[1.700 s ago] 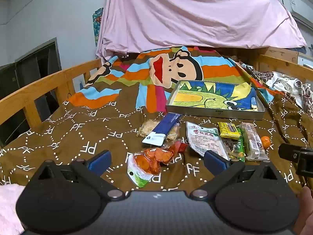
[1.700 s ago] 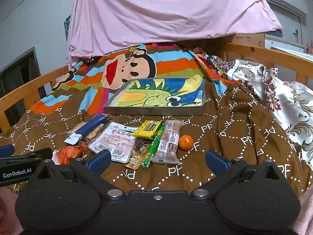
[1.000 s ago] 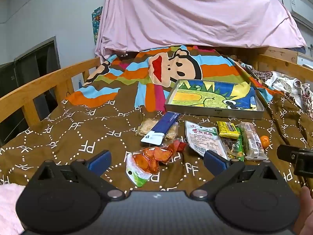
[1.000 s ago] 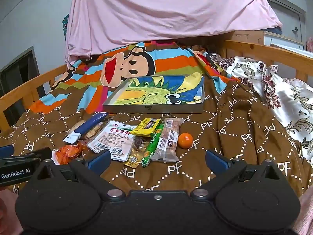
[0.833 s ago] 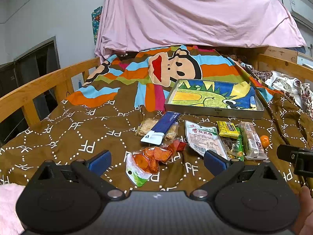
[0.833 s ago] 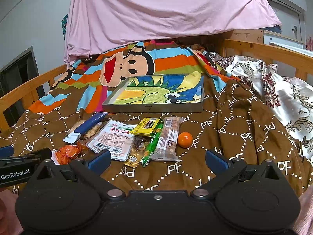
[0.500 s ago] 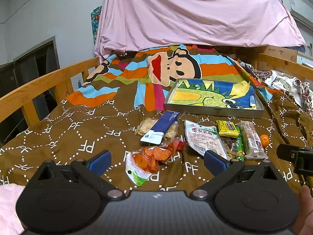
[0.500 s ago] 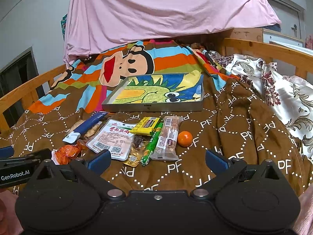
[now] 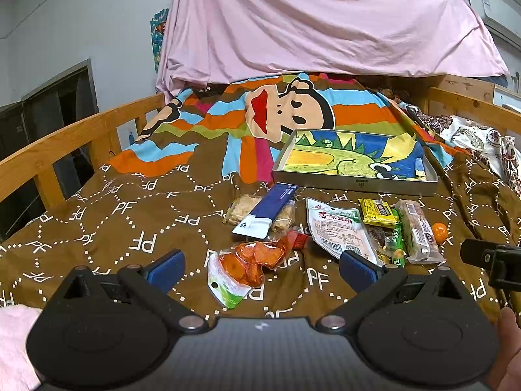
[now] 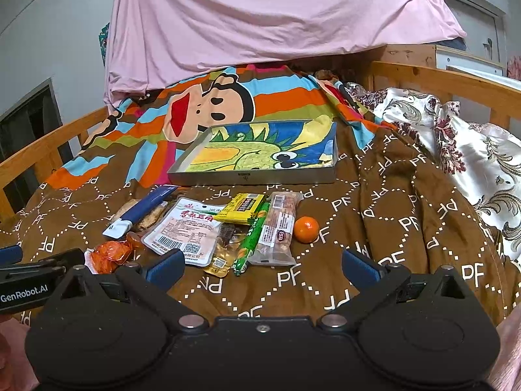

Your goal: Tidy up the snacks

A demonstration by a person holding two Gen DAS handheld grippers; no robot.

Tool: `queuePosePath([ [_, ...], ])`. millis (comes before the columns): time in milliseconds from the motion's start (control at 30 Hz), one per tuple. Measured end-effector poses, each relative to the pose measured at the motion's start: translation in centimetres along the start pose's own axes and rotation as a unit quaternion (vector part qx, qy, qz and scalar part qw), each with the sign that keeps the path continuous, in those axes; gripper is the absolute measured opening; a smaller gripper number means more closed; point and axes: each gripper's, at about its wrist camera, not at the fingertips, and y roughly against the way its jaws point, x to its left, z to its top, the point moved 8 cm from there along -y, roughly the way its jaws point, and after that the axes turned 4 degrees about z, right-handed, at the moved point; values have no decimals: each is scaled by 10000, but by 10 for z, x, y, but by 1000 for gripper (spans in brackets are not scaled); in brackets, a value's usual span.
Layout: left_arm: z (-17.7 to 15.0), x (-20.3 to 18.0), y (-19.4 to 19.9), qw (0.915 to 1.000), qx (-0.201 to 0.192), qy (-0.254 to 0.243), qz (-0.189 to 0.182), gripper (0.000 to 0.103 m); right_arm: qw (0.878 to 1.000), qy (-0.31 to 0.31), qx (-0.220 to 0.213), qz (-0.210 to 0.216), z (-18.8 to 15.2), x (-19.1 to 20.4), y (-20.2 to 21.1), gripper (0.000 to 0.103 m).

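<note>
Both the left gripper (image 9: 260, 265) and the right gripper (image 10: 262, 265) hang wide apart and empty above the brown blanket (image 10: 374, 228). The crinkly plastic snack packets (image 10: 228, 228) lie just before the shallow metal tray (image 10: 250, 176). They look light, soft and slippery, so a flat sealed edge seems the best hold.

Black grippers, blue pads (image 9: 164, 265), pink sleeve (image 9: 13, 342)

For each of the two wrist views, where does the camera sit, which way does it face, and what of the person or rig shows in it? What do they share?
Left wrist: sits behind the open left gripper, facing up the bed toward the tray; the right gripper's tip and a fingertip show at right.
Right wrist: sits behind the open right gripper, facing the same way; the left gripper's side shows at left.
Shared: the tray, the small orange, the white packet, the orange snack bag.
</note>
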Motion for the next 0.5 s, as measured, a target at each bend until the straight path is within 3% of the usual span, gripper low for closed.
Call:
queuePosePath([
  [500, -6, -2, -2, 10000, 27, -11, -14, 103, 10000, -13, 12, -1, -1, -1, -1, 102],
])
